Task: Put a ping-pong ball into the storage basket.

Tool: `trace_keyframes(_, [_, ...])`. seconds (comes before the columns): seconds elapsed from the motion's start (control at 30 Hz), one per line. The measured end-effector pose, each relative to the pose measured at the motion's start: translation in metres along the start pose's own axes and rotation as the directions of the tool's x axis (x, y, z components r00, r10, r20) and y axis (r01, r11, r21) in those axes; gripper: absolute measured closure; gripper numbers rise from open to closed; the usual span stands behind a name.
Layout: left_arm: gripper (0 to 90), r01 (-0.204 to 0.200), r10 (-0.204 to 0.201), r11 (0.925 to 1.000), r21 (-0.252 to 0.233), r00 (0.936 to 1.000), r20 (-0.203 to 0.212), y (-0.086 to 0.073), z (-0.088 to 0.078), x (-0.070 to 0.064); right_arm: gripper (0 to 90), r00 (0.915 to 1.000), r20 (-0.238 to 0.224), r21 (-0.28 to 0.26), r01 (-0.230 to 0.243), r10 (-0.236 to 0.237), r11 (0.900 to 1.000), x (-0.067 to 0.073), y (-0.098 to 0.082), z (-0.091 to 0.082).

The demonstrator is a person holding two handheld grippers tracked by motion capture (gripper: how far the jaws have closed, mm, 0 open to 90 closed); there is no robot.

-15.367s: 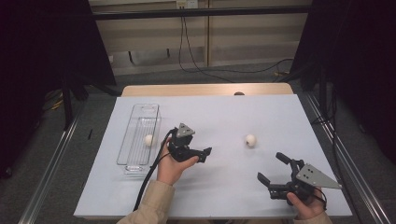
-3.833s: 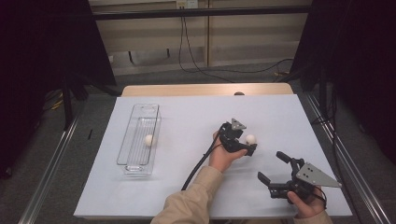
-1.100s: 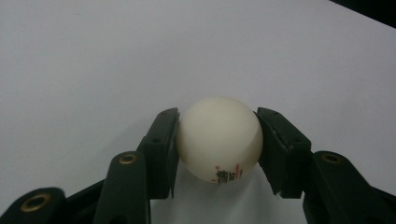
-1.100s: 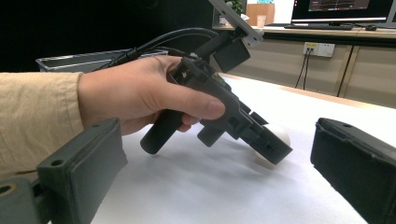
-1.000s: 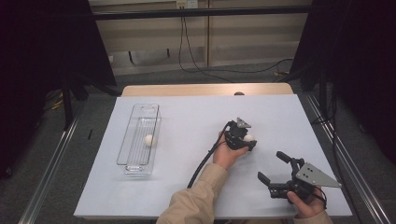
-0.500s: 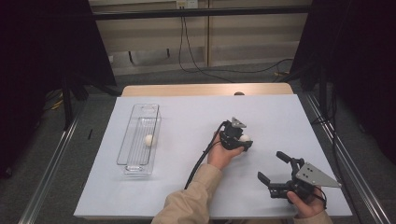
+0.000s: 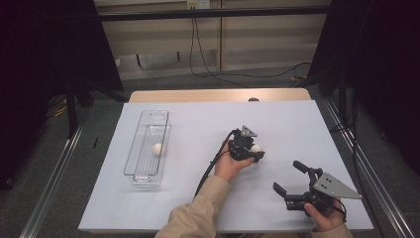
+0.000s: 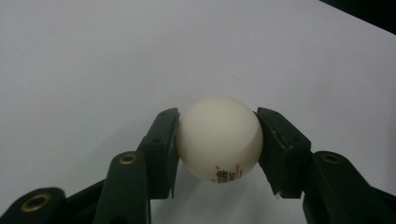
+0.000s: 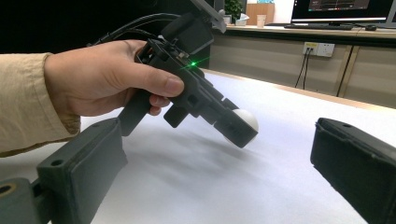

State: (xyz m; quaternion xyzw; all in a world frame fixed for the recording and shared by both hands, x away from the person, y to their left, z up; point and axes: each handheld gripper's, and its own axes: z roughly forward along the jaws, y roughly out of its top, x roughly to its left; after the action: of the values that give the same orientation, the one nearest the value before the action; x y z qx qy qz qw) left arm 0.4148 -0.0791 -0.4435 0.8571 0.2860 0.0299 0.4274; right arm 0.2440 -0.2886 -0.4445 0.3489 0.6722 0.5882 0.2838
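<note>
the left tool [image 7: 253, 151] is clamped on a white ball [image 8: 218, 138], held just above the counter [image 7: 198, 124] right of centre. the right tool [image 7: 292, 179] rests nearby, jaws wide, empty.

In the left gripper view, the white ball [image 8: 218, 139] sits clamped between the pads, and its red and black print curls under the bottom, too small to read. The left gripper [image 8: 218, 144] is cut off by the bottom edge, only its jaws rising in. From above, that ball [image 7: 256, 148] is half hidden behind black jaws. In the right gripper view, both jaws of the right gripper [image 9: 219, 182] run out past the lower corners, and the sleeve [image 9: 23, 100] is cut at the left edge.
</note>
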Motion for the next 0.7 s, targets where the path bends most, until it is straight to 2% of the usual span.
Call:
trace_keyframes(0.13, [51.1,0.006,-0.006,1.0,-0.002,0.9999,0.01,-0.002,-0.003,0.002,2.1,1.0,0.001,0.0,0.001,-0.001,1.0,0.0,0.0,0.0])
trace_keyframes(0.7, [51.2,0.008,-0.008,1.0,-0.001,0.9999,0.011,-0.007,-0.015,0.005,2.1,1.0,0.001,0.0,0.002,-0.002,1.0,0.0,0.0,0.0])
